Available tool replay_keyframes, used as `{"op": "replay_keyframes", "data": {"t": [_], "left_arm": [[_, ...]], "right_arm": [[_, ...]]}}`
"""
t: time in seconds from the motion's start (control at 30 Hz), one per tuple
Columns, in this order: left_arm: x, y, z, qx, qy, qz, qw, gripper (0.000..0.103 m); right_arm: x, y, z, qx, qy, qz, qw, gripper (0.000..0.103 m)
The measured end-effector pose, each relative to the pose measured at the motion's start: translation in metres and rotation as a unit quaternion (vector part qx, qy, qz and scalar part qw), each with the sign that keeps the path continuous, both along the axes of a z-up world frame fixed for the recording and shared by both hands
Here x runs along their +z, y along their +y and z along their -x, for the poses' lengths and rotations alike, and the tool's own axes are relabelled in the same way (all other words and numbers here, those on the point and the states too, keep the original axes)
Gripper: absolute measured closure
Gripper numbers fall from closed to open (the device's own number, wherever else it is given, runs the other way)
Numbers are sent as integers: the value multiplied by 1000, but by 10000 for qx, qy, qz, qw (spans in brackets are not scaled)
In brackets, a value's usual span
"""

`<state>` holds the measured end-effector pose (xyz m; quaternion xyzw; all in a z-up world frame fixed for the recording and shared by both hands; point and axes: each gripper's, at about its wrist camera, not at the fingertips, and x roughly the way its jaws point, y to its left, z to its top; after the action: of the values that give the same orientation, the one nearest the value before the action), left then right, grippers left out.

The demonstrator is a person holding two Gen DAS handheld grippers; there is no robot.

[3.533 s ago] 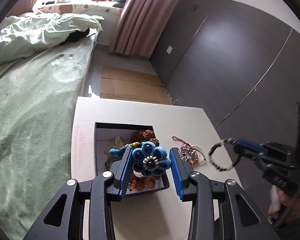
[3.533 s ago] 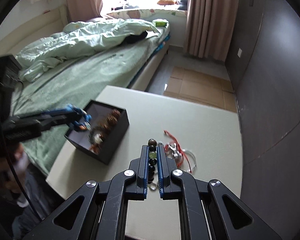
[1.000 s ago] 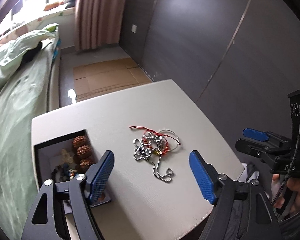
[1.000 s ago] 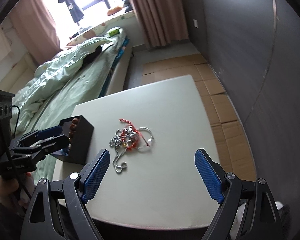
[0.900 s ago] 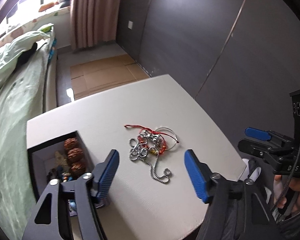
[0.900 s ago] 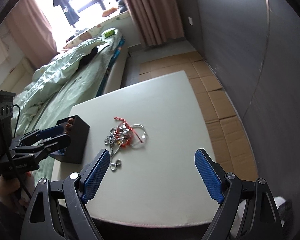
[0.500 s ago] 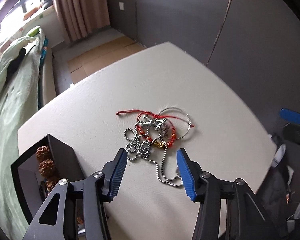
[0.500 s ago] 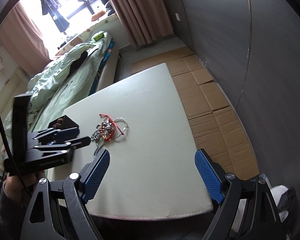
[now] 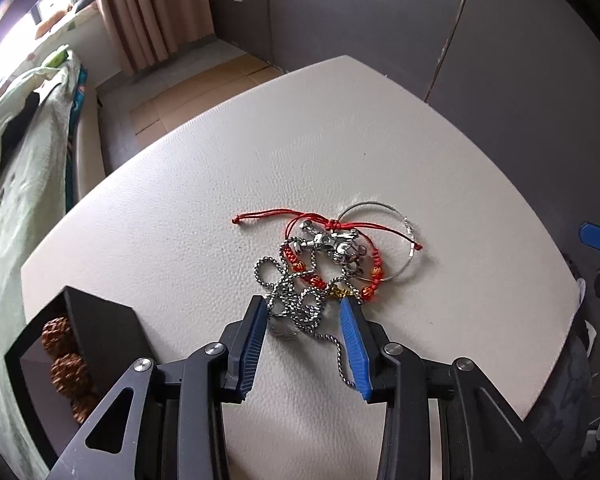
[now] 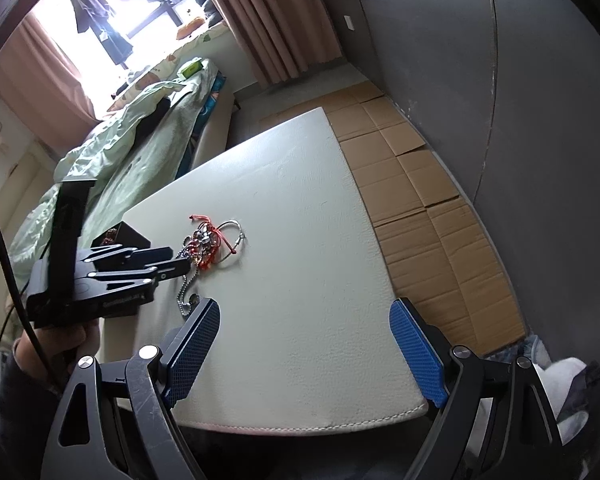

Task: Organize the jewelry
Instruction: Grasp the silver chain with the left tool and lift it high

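A: What is shown at the left of the left wrist view?

B: At 8 o'clock a black box is seen on the table, with brown beads laid inside. The blue flower piece and the bead bracelet carried seconds ago are no longer held by either tool; they are judged to have been dropped in the box.

A: And at the centre?

B: The left gripper has been brought down over the tangle. Its jaws, spread wide a second ago, have been narrowed to either side of the steel chain, but they are not yet shut on it. The chain lies knotted with a red cord bracelet, a silver clasp charm and a thin silver bangle, just past the fingertips toward 12 and 1 o'clock.

A: And to the right?

B: The right gripper has been drawn back toward the table's near edge, at 6 o'clock of the pile, jaws wide apart and nothing between them.

A: What is meant for the task?

B: Two pieces are judged stored. The chain is next in line, and it is likely that the red cord will be dragged along, since the strands are interlaced.
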<state>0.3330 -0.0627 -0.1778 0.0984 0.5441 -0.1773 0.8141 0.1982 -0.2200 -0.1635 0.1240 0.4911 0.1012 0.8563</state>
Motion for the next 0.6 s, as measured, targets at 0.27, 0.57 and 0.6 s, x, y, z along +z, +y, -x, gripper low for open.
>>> {"op": "replay_keyframes", "data": {"t": [0.27,0.57,0.6], "left_arm": [[2,10,-5,188,-39,262,9995,91],[40,28,9,290,-455,644,9965,96],[45,29,9,291,-509,667,9961,96]], "right_arm": [[-8,17,-13,221,64,61,9997,16],[-14,39,-29,522,88,73,9986,16],[-15,41,-30,544,92,66,9985,16]]}}
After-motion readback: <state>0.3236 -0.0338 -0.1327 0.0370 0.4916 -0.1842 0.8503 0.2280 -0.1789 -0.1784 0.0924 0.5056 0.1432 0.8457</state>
